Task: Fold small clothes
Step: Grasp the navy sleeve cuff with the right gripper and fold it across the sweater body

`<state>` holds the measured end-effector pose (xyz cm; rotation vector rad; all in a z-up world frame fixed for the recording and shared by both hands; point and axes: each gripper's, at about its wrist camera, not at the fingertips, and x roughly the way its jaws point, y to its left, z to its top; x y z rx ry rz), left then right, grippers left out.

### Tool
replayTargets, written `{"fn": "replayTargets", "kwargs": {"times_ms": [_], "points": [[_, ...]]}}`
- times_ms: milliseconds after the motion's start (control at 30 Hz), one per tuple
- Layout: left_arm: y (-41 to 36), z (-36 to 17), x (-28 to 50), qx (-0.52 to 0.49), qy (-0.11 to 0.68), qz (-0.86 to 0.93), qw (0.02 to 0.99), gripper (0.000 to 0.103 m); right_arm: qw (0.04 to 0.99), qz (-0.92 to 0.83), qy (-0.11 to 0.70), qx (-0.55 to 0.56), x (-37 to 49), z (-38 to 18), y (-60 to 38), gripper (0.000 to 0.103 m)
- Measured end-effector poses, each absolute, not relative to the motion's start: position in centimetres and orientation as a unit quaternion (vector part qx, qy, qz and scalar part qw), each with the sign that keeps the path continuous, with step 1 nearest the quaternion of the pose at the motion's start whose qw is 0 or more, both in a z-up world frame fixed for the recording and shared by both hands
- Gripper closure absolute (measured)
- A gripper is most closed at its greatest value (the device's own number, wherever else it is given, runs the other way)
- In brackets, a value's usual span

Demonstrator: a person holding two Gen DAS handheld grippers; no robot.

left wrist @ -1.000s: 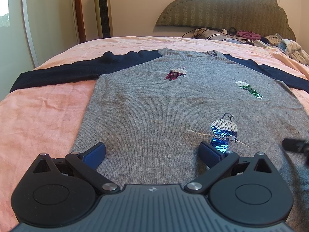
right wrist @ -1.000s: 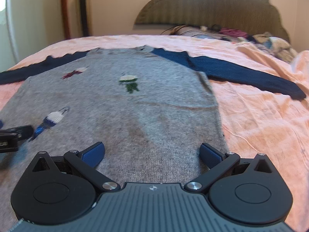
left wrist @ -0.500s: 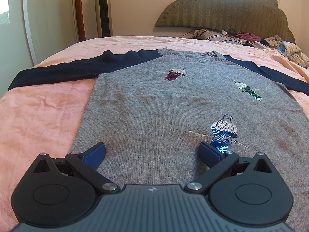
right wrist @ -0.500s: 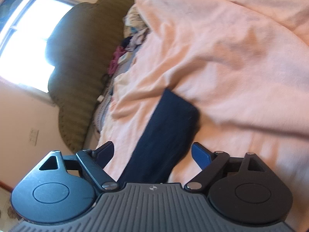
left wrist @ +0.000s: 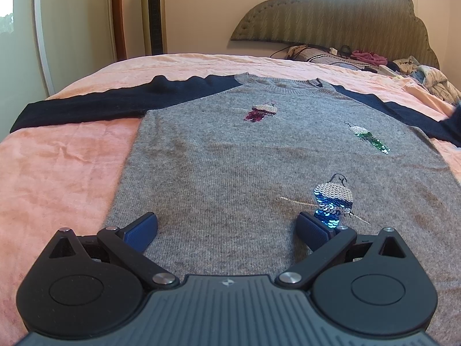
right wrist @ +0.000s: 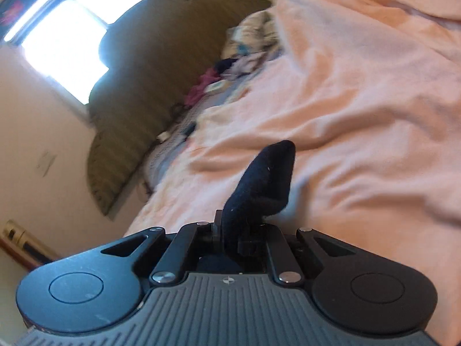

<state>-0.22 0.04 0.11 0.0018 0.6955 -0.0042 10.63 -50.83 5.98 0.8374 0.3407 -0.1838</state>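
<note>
A grey knit sweater (left wrist: 230,158) with sequin birds and navy sleeves lies flat, front up, on the pink bedspread (left wrist: 57,173). My left gripper (left wrist: 227,225) hovers open over its lower hem, one finger on each side of bare grey knit. The left sleeve (left wrist: 86,106) stretches out flat. In the right wrist view my right gripper (right wrist: 230,230) is rolled sideways, its jaws closing on the cuff of the right navy sleeve (right wrist: 265,178). The pads pinch the cloth, and the cuff end stands up past the fingers, off the bedspread (right wrist: 374,115).
An olive padded headboard (left wrist: 331,14) backs the bed. Loose clothes and cables (left wrist: 426,77) are piled near it at the right. A tower fan (left wrist: 154,14) stands by the wall at the far left. A bright window (right wrist: 63,46) is above the headboard.
My right gripper swung right off the sweater's body, rolled onto its side, and went from wide open to closed on the right sleeve's cuff. My left gripper stayed put.
</note>
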Motion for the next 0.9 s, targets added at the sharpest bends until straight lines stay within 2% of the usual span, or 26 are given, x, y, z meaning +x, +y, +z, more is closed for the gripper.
{"fn": "replayTargets", "kwargs": {"times_ms": [100, 233, 300, 333, 367, 400, 467, 600, 700, 767, 833, 867, 900], "points": [[0.0, 0.1, -0.2, 0.000, 0.341, -0.002, 0.940, 0.000, 0.911, 0.043, 0.194, 0.361, 12.8, 8.1, -41.4, 0.088], [0.1, 0.1, -0.2, 0.000, 0.341, -0.004, 0.940, 0.000, 0.897, 0.154, 0.255, 0.327, 15.7, 6.7, -29.8, 0.088], [0.1, 0.1, -0.3, -0.001, 0.340, -0.005, 0.940, 0.000, 0.879, 0.169, 0.287, 0.341, 16.5, 5.0, -26.3, 0.080], [0.2, 0.2, -0.3, -0.002, 0.340, -0.007, 0.940, 0.000, 0.867, 0.177, 0.302, 0.356, 16.7, 4.4, -25.5, 0.068], [0.2, 0.2, -0.3, -0.002, 0.340, -0.007, 0.940, 0.000, 0.860, 0.171, 0.311, 0.366, 16.5, 4.1, -25.3, 0.036], [0.2, 0.2, -0.3, -0.003, 0.340, -0.007, 0.940, 0.000, 0.864, 0.153, 0.300, 0.374, 15.3, 4.3, -25.2, 0.021], [0.2, 0.2, -0.3, -0.003, 0.340, -0.008, 0.940, 0.000, 0.883, 0.148, 0.252, 0.367, 11.8, 4.6, -25.7, 0.023], [0.9, 1.0, -0.4, -0.026, 0.342, -0.035, 0.939, 0.000, 0.914, 0.135, 0.240, 0.296, 8.0, 4.0, -28.8, 0.023], [2.3, 3.3, 1.5, -0.135, 0.339, -0.113, 0.924, 0.000, 0.920, 0.116, 0.238, 0.290, 6.3, 1.5, -30.6, 0.023], [2.7, 5.0, 4.2, -0.215, 0.340, -0.161, 0.901, 0.000, 0.900, 0.117, 0.252, 0.335, 6.4, 0.8, -31.5, 0.023], [2.1, 5.4, 7.9, -0.256, 0.358, -0.214, 0.872, 0.000, 0.904, 0.126, 0.225, 0.341, 6.3, 0.5, -31.6, 0.014], [1.6, 5.1, 9.8, -0.263, 0.367, -0.222, 0.864, 0.000, 0.904, 0.124, 0.230, 0.338, 6.6, 0.5, -31.5, 0.005], [1.1, 4.6, 11.6, -0.265, 0.379, -0.201, 0.864, 0.000, 0.902, 0.131, 0.234, 0.340, 6.9, 0.2, -31.5, 0.005]]}}
